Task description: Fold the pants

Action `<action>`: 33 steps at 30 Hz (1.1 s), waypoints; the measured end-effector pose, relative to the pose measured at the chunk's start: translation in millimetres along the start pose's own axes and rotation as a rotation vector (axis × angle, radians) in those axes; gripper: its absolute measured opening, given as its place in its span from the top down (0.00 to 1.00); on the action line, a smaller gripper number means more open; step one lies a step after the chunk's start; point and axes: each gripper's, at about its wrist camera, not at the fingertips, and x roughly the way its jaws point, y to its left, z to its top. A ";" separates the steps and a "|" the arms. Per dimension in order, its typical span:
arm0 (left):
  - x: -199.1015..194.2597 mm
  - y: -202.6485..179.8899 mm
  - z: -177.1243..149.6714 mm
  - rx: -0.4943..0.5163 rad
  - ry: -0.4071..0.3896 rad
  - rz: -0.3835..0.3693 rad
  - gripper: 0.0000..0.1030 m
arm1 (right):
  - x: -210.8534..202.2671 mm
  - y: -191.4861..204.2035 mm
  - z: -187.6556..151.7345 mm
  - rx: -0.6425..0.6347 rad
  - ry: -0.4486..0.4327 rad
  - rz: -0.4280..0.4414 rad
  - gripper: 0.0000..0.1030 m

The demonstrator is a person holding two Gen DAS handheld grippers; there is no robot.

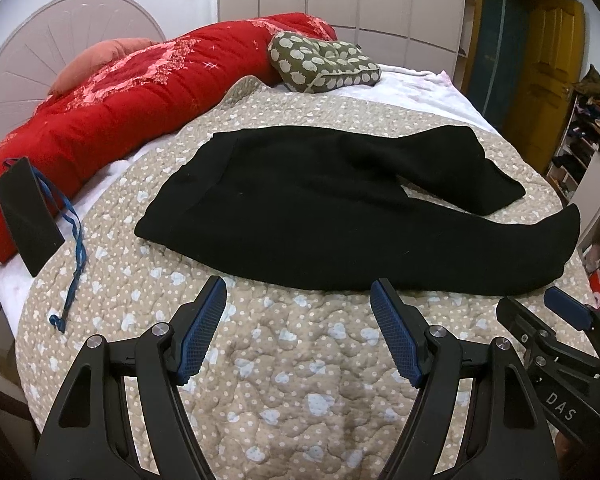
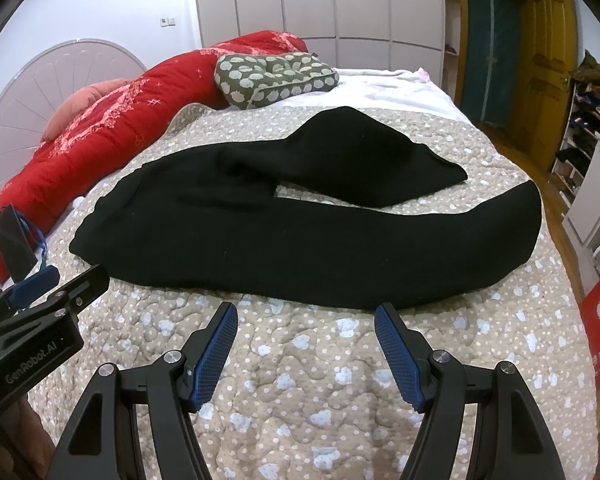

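Note:
Black pants (image 1: 320, 208) lie spread flat on the beige quilted bed cover (image 1: 284, 360), waistband to the left, two legs splayed apart to the right; they also show in the right wrist view (image 2: 300, 236). My left gripper (image 1: 298, 292) is open and empty, just short of the pants' near edge. My right gripper (image 2: 306, 318) is open and empty, also just short of the near leg's edge. The right gripper shows at the lower right of the left wrist view (image 1: 556, 320). The left gripper shows at the lower left of the right wrist view (image 2: 56, 292).
A red quilt (image 1: 112, 100) runs along the headboard side. A green patterned cushion (image 1: 324, 62) lies at the far end. A black pouch (image 1: 28, 220) with a blue cord (image 1: 74, 248) rests at the left. Shelves (image 1: 588, 136) and a yellow door (image 1: 540, 68) stand at the right.

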 end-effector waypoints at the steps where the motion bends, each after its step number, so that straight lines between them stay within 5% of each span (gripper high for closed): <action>1: -0.2 0.3 -0.1 0.004 -0.010 0.002 0.26 | 0.6 -0.1 -0.1 0.001 0.002 0.001 0.33; 11: 9.8 11.2 2.2 -0.041 0.020 -0.032 0.26 | 9.9 -2.3 -0.5 0.009 0.023 0.014 0.33; 16: 26.3 58.8 5.9 -0.234 0.111 -0.140 0.26 | 19.1 -10.7 -1.4 0.049 0.043 0.074 0.33; 23: 56.2 115.9 11.6 -0.449 0.158 -0.145 0.27 | 54.4 -23.9 -7.5 0.204 0.151 0.248 0.33; 31: 103.9 118.4 23.3 -0.556 0.217 -0.208 0.27 | 85.1 -22.5 8.1 0.292 0.078 0.274 0.31; 33: 110.8 115.1 30.1 -0.577 0.214 -0.230 0.27 | 93.8 -25.0 13.5 0.331 0.043 0.279 0.45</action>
